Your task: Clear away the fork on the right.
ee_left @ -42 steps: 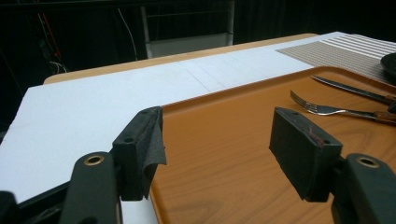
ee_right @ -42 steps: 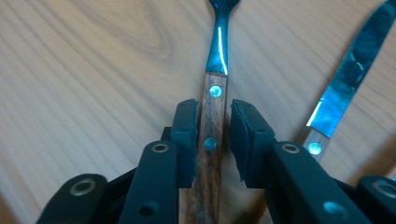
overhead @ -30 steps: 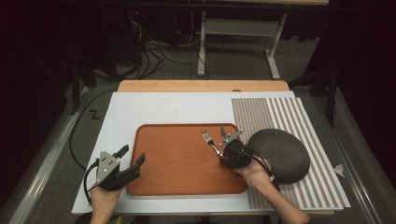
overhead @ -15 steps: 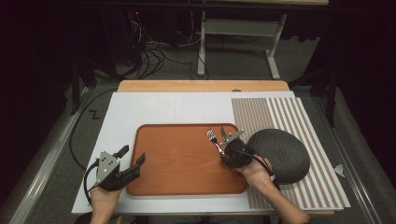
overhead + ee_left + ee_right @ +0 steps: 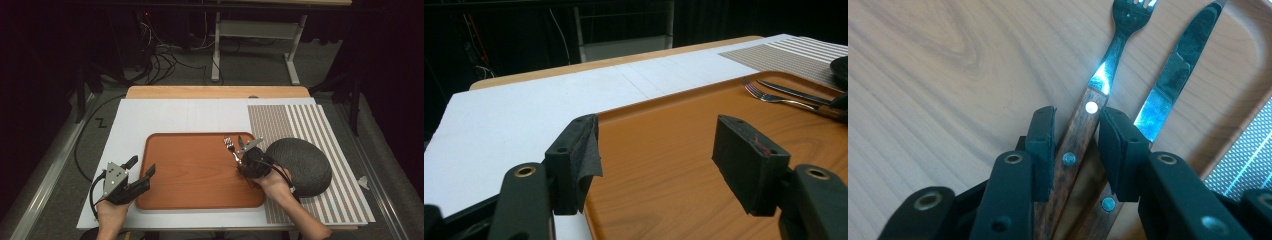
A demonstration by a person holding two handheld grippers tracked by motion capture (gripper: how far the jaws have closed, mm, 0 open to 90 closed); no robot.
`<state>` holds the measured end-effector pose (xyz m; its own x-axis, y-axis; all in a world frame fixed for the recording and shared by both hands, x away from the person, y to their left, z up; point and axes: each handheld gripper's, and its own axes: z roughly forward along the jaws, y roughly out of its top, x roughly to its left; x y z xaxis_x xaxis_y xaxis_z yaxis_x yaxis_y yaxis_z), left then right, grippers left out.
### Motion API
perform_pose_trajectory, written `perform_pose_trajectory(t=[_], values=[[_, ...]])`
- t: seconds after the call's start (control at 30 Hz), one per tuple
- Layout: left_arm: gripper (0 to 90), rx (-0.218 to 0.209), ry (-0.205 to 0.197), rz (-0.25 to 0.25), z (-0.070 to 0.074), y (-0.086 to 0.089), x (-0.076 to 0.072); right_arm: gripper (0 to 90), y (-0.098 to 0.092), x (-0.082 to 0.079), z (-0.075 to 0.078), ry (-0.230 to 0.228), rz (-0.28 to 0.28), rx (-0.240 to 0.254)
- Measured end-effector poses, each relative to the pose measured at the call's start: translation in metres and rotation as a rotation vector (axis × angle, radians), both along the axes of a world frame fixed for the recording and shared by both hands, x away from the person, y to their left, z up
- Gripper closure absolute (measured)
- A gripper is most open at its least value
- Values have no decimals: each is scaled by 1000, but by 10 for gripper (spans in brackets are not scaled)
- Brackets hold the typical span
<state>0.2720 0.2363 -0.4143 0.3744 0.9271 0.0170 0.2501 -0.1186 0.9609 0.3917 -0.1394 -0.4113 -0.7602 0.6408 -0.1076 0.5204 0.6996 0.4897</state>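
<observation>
A fork (image 5: 1120, 35) with a wooden handle lies beside a matching knife (image 5: 1173, 70) at the right end of an orange-brown tray (image 5: 195, 172). My right gripper (image 5: 1077, 125) is shut on the fork's handle, one pad on each side of it. The knife's handle runs under the right jaw. In the high view the right gripper (image 5: 241, 159) is at the tray's right edge and the fork's tines (image 5: 229, 144) point away from me. My left gripper (image 5: 142, 166) rests open at the tray's near-left corner, its jaws (image 5: 656, 145) wide apart with nothing between them.
A dark grey round dish (image 5: 300, 165) sits on a striped placemat (image 5: 300, 125) just right of the tray, touching my right hand. A white board (image 5: 175, 117) covers the table. The fork (image 5: 774, 97) and knife (image 5: 794, 91) lie far from the left gripper.
The right gripper and the fork have shifted slightly to the right and away from me. The left gripper has stayed still.
</observation>
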Motion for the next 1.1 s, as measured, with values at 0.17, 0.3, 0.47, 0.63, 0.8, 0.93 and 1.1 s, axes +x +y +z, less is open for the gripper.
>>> perform_pose_trajectory(t=[0.17, 0.3, 0.47, 0.63, 0.8, 0.93, 1.1], values=[[348, 2, 2, 3, 0, 0, 0, 649, 0, -1, 0, -1, 3, 5], [348, 5, 2, 3, 0, 0, 0, 613, -1, -2, 2, -7, 6, 19], [348, 5, 4, 3, 0, 0, 1, 591, -4, -3, 4, -18, 8, 44], [347, 0, 4, 5, 0, 0, 1, 559, -6, -6, 9, -32, 8, 71], [347, -2, 5, 4, 0, 1, 1, 519, -12, -5, 12, -42, 6, 96], [347, -1, 12, 5, -1, 1, 2, 469, -16, -5, 14, -58, -4, 112], [346, -7, 3, 16, 0, 3, -1, 428, -22, -12, 18, -108, -16, 128]])
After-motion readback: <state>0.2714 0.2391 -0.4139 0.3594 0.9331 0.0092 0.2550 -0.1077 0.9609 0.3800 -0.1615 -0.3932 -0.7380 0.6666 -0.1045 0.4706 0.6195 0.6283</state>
